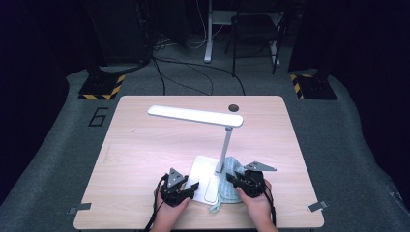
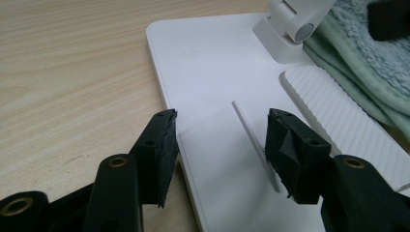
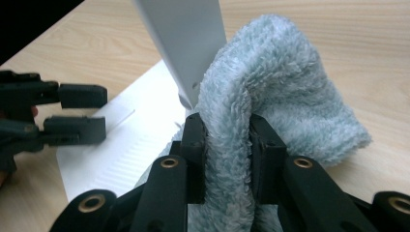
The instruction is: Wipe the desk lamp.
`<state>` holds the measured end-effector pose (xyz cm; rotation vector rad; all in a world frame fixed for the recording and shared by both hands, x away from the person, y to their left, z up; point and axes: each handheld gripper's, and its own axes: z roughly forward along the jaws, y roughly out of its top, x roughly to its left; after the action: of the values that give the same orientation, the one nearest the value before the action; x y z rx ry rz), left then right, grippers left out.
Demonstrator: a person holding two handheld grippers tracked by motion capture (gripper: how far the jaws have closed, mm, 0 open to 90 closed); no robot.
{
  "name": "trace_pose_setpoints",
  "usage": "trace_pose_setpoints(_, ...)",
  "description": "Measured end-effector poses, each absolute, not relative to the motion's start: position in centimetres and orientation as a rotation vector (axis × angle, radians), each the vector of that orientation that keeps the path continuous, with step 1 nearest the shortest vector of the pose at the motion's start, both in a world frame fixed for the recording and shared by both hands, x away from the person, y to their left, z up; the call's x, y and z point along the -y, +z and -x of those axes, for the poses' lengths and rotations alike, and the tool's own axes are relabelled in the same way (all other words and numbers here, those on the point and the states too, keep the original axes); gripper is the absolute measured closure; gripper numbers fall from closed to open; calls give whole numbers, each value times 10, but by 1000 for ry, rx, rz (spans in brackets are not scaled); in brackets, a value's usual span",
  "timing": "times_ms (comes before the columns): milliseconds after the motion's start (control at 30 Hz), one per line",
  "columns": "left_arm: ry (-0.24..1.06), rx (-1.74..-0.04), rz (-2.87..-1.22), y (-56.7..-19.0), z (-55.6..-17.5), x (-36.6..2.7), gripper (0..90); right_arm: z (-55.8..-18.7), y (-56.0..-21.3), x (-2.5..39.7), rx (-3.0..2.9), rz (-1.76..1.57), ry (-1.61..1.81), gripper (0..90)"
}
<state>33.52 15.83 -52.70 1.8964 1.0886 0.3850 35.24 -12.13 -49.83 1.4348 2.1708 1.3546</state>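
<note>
A white desk lamp stands on the wooden table [image 1: 145, 145], its long head [image 1: 195, 116] on a thin stem [image 1: 225, 150] above a flat white base [image 1: 202, 175]. A pale blue-green fluffy cloth [image 1: 228, 186] lies bunched at the base's right side. My right gripper [image 1: 237, 180] is shut on a fold of the cloth [image 3: 270, 92], right beside the lamp stem [image 3: 186, 38]. My left gripper [image 1: 192, 186] is open, its jaws straddling the left edge of the base [image 2: 212, 72] with nothing between them.
A small dark round hole [image 1: 234, 107] marks the table's far edge. Beyond the table are a chair [image 1: 256, 29], floor cables and two stands with yellow-black feet [image 1: 101, 87]. The table's left and far parts are bare wood.
</note>
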Motion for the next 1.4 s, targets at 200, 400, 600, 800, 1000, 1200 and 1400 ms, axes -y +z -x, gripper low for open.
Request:
trace_pose_setpoints(200,386,-1088,-1897,-527,-335,-158,449,-332,-498,131,-2229,-1466,1348,718)
trace_pose_setpoints(400,385,-1089,-1896,-527,-335,-158,449,-308,-500,124,-2242,-1337,1357,533)
trace_pose_setpoints(600,379,-1093,-1892,-527,-335,-159,449,-306,-498,124,-2218,-1282,1418,696)
trace_pose_setpoints(800,382,-1088,-1898,-527,-335,-159,449,-298,-510,103,-2340,-1259,1338,769)
trace_pose_setpoints(1000,384,-1086,-1899,-527,-335,-158,449,-299,-513,95,-2346,-1199,1264,784)
trace_pose_setpoints(1200,383,-1080,-1903,-527,-336,-159,452,-316,-516,100,-2295,-1234,1263,785)
trace_pose_setpoints(1400,399,-1072,-1903,-527,-336,-158,454,-335,-515,101,-2266,-1295,1249,785)
